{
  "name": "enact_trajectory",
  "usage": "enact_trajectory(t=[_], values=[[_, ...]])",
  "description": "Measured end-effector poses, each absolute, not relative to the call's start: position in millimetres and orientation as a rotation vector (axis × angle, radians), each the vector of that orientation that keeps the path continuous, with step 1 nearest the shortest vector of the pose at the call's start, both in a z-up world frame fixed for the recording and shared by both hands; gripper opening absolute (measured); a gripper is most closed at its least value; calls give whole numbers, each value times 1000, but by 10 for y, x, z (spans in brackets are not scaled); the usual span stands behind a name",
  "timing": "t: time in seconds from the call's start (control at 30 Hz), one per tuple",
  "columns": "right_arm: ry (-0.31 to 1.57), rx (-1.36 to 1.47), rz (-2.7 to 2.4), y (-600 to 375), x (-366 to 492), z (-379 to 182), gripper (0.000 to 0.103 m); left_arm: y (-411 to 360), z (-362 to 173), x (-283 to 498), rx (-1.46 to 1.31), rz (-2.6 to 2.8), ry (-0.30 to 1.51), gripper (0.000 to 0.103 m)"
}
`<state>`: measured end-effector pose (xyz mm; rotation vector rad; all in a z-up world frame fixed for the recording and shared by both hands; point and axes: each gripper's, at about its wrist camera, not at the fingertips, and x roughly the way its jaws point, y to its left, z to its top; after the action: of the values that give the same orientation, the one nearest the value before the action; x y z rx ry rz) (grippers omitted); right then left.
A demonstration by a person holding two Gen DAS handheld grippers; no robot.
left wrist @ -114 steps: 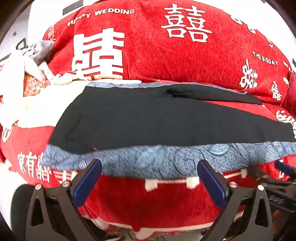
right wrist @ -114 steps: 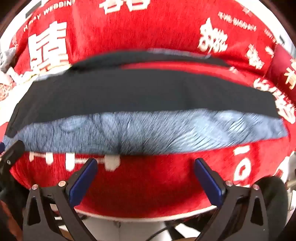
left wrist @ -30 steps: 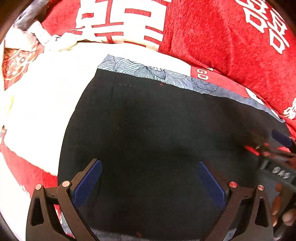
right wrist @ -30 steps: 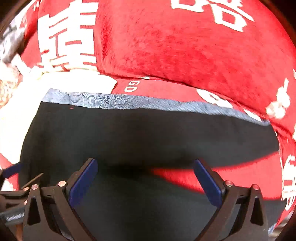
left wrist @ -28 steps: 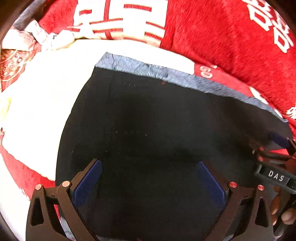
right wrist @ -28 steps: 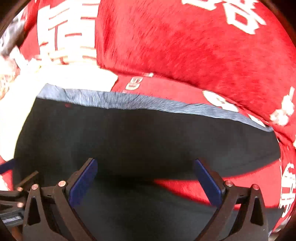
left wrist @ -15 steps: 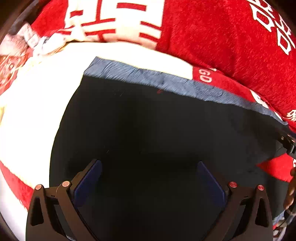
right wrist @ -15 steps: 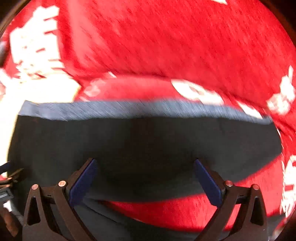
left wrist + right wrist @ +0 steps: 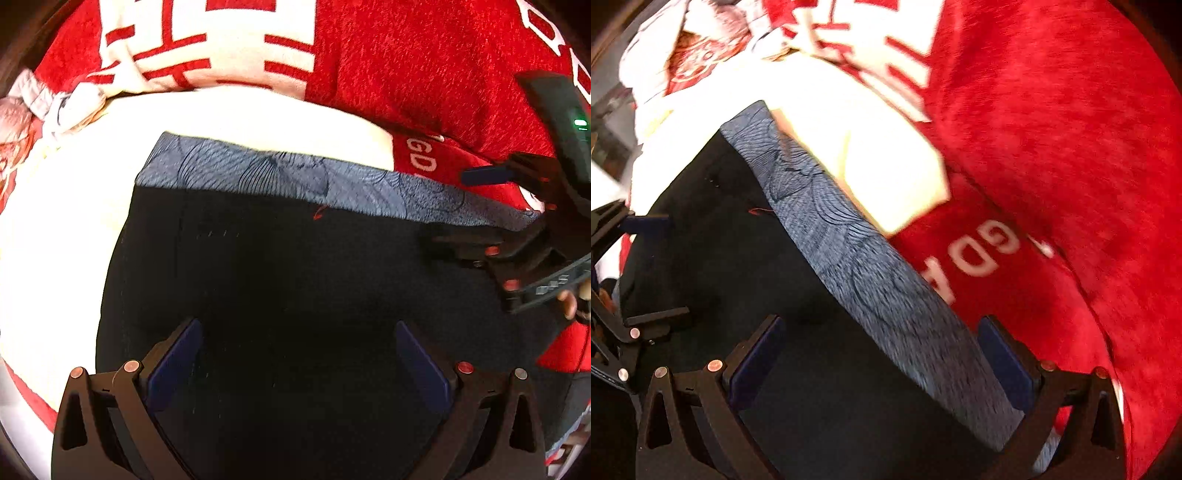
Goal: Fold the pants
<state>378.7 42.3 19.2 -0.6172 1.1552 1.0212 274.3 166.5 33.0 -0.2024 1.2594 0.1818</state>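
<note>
Black pants (image 9: 295,280) with a blue-grey patterned band (image 9: 280,173) along the far edge lie flat on a red and white blanket. They also show in the right wrist view (image 9: 731,266), with the band (image 9: 871,280) running diagonally. My left gripper (image 9: 295,354) is open and empty, low over the black cloth. My right gripper (image 9: 882,350) is open and empty over the band. It also shows at the right of the left wrist view (image 9: 476,206). The left gripper shows at the left edge of the right wrist view (image 9: 653,266).
A red cushion (image 9: 424,66) with white characters stands behind the pants. The blanket (image 9: 62,236) is white on the left and red with white letters (image 9: 979,258) on the right. Crumpled pale cloth (image 9: 33,110) lies at the far left.
Both grippers have moved forward over the pants. The right gripper has swung left and turned, so the band now runs diagonally in its view. Both stay open.
</note>
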Motion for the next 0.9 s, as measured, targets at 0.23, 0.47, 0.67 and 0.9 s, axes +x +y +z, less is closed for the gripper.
enact_trajectory(t=[0.23,0.47,0.67,0.9], values=[[1168,-597,1121,596,3844,-16,90,1692,327,2854,-210,167,1255,103],[1072,-728,1153,677,3484,251,10,1848,408,2919,-358,144,1234,103],[873,-682,1099,349,2963,715,9,2039,579,3060,-518,186,1226,103],[767,-705,1093,201,2497,764,2,2124,610,3343,-666,239,1222,103]])
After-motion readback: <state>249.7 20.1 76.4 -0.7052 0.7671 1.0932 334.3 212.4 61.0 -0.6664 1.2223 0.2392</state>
